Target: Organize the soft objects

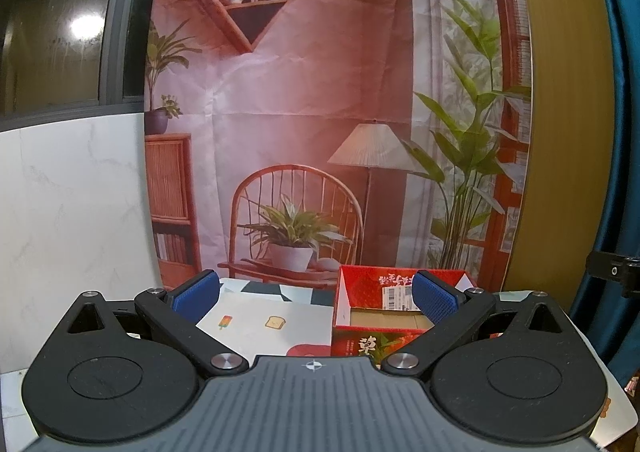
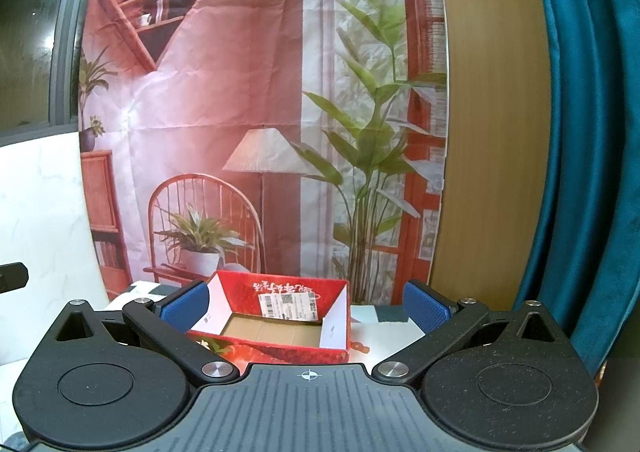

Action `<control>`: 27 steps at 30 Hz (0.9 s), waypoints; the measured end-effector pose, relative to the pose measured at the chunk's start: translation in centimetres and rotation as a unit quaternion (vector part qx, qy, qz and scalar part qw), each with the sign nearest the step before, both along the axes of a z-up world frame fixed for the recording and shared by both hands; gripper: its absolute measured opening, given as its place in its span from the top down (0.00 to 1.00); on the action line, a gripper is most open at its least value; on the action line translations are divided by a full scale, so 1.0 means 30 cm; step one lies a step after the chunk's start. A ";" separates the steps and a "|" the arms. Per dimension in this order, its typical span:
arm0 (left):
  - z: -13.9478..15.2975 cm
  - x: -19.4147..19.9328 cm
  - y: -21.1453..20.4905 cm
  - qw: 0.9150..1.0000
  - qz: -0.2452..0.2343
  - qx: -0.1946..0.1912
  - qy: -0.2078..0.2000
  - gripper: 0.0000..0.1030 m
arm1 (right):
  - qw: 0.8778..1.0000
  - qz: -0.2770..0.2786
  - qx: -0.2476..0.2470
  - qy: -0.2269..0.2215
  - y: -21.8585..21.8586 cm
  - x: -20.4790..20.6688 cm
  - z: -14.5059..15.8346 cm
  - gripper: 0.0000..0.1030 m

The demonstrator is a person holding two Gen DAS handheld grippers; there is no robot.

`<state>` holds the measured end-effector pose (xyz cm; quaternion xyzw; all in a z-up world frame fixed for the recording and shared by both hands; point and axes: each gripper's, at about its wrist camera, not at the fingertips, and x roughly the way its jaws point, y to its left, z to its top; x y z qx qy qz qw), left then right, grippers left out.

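A red open-topped cardboard box (image 1: 360, 340) stands on the table, right of centre in the left wrist view. It sits centred ahead in the right wrist view (image 2: 280, 348), and what shows of its brown bottom is bare. My left gripper (image 1: 316, 298) is open and holds nothing; its right blue pad (image 1: 434, 302) overlaps the box in the view. My right gripper (image 2: 306, 306) is open and holds nothing, its pads either side of the box. No soft object shows in either view.
A white mat with small food pictures (image 1: 260, 322) covers the table left of the box. A printed room-scene backdrop (image 1: 320, 111) hangs close behind. A white marble panel (image 1: 72, 211) stands at left, a blue curtain (image 2: 580, 131) at right.
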<state>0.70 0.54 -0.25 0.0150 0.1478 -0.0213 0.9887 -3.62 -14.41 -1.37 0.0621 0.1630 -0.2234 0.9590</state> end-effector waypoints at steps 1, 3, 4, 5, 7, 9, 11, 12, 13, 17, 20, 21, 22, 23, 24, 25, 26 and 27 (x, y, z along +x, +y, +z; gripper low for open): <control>-0.001 0.000 0.000 1.000 0.000 0.000 0.000 0.00 | 1.000 0.000 0.000 0.001 0.000 0.001 -0.004 0.00; -0.002 0.000 0.001 1.000 0.000 0.000 0.000 0.00 | 1.000 0.000 0.001 0.002 0.001 0.002 -0.008 0.00; -0.003 0.000 0.001 1.000 0.000 -0.001 0.000 0.00 | 1.000 0.001 0.000 0.003 0.000 0.008 -0.004 0.00; -0.004 0.000 0.001 1.000 0.000 0.000 0.000 0.00 | 1.000 0.002 0.001 0.005 -0.008 0.008 0.007 0.00; -0.004 0.000 0.002 1.000 0.000 0.000 0.001 0.00 | 1.000 0.002 0.001 0.005 -0.007 0.008 0.005 0.00; -0.004 0.000 0.001 1.000 0.000 0.000 0.002 0.00 | 1.000 0.002 0.001 0.005 -0.007 0.007 0.004 0.00; -0.004 0.001 0.002 1.000 -0.001 0.000 0.002 0.00 | 1.000 0.002 0.001 0.005 -0.006 0.007 0.003 0.00; -0.004 0.001 0.002 1.000 -0.001 0.000 0.002 0.00 | 1.000 0.002 0.001 0.005 -0.006 0.007 0.002 0.00; -0.004 0.001 0.001 1.000 -0.001 0.000 0.002 0.00 | 1.000 0.002 0.001 0.005 -0.006 0.007 0.001 0.00; -0.008 0.001 0.001 1.000 -0.002 0.000 0.003 0.00 | 1.000 0.002 0.001 0.005 -0.005 0.006 -0.002 0.00; -0.013 -0.001 0.001 1.000 -0.002 0.000 0.003 0.00 | 1.000 0.001 0.001 0.005 -0.004 0.007 -0.002 0.00; -0.012 0.002 0.000 1.000 -0.003 0.000 0.004 0.00 | 1.000 0.001 0.001 0.005 -0.003 0.007 -0.001 0.00; -0.014 0.002 0.001 1.000 -0.003 0.000 0.004 0.00 | 1.000 0.001 0.001 0.005 -0.002 0.007 -0.002 0.00; -0.015 0.002 0.000 1.000 -0.003 0.000 0.004 0.00 | 1.000 0.001 0.001 0.005 -0.002 0.007 -0.002 0.00; -0.015 0.002 0.000 1.000 -0.003 -0.001 0.004 0.00 | 1.000 0.001 0.001 0.005 -0.001 0.008 -0.002 0.00; -0.016 0.002 0.000 1.000 -0.003 -0.001 0.004 0.00 | 1.000 0.000 0.001 0.005 0.000 0.008 -0.002 0.00; -0.017 0.003 0.000 1.000 -0.003 -0.001 0.004 0.00 | 1.000 0.001 0.001 0.005 -0.003 0.007 -0.003 0.00; -0.017 0.004 0.000 1.000 -0.003 -0.001 0.004 0.00 | 1.000 0.001 0.002 0.006 -0.003 0.006 -0.003 0.00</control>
